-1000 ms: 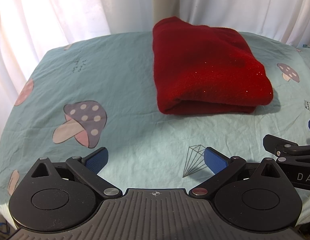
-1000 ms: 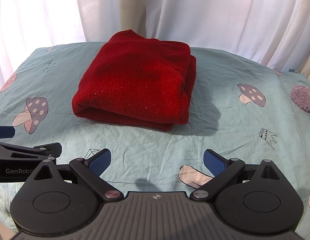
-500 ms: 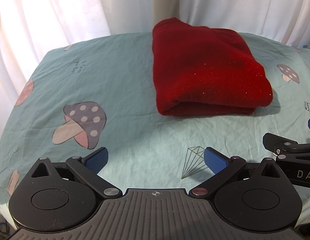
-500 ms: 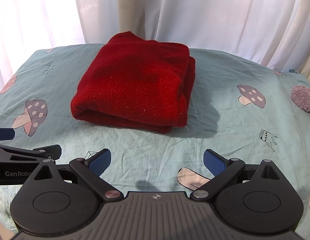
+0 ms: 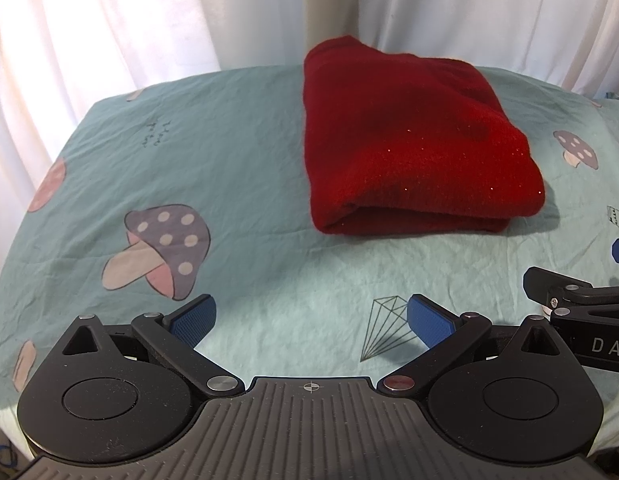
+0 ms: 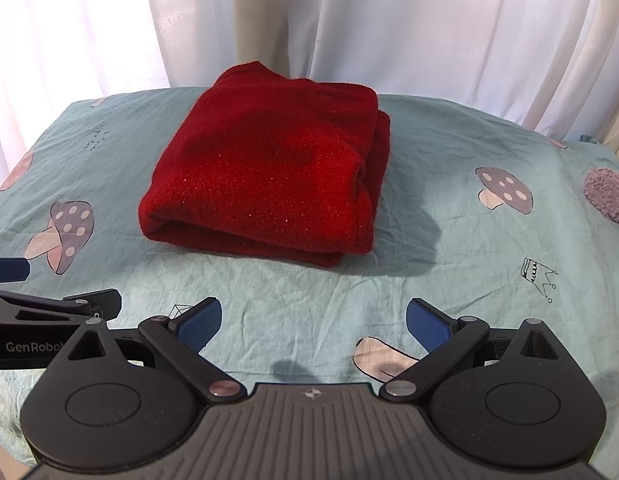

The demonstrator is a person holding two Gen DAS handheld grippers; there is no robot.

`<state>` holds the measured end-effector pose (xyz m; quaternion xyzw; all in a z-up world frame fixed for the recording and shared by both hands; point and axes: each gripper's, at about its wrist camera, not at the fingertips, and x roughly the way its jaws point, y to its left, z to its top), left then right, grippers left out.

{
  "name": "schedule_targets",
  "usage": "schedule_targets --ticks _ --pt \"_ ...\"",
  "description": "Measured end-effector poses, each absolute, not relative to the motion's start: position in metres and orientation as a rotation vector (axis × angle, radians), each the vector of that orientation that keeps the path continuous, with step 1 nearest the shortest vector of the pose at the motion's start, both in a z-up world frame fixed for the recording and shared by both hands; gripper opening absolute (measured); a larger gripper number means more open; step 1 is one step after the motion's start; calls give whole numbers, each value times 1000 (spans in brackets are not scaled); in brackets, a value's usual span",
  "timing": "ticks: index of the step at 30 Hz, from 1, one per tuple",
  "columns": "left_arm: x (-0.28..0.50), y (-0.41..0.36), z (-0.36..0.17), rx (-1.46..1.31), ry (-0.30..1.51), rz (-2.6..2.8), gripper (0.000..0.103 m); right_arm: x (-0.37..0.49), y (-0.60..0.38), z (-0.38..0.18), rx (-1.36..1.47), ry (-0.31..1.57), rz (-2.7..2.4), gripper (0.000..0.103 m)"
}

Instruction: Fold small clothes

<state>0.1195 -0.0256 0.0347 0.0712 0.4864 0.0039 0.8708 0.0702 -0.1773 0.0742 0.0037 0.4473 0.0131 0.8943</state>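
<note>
While both tongs (image 5: 309, 316) (image 6: 313, 320) gape empty, the folded red garment (image 6: 269, 176) lies well ahead.

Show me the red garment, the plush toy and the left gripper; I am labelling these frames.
red garment (image 6: 265, 176): right wrist view, top layer.
plush toy (image 6: 607, 188): right wrist view, fuzzy body.
left gripper (image 5: 309, 318): left wrist view, between fingertips.

We see the right gripper (image 6: 313, 322) spread wide, holding nothing, above the teal mushroom-print sheet (image 6: 449, 240). Red garment (image 6: 265, 172) lies folded ahead, untouched. Left gripper (image 6: 49, 300) beside, plush toy (image 6: 607, 192) far right.
</note>
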Motion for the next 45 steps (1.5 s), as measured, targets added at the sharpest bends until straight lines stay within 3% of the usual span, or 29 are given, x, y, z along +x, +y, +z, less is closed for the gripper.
schedule_targets --ticks 45 --pt "131 -30 34 181 1030 24 103 77 -179 72 -4 942 42 99"
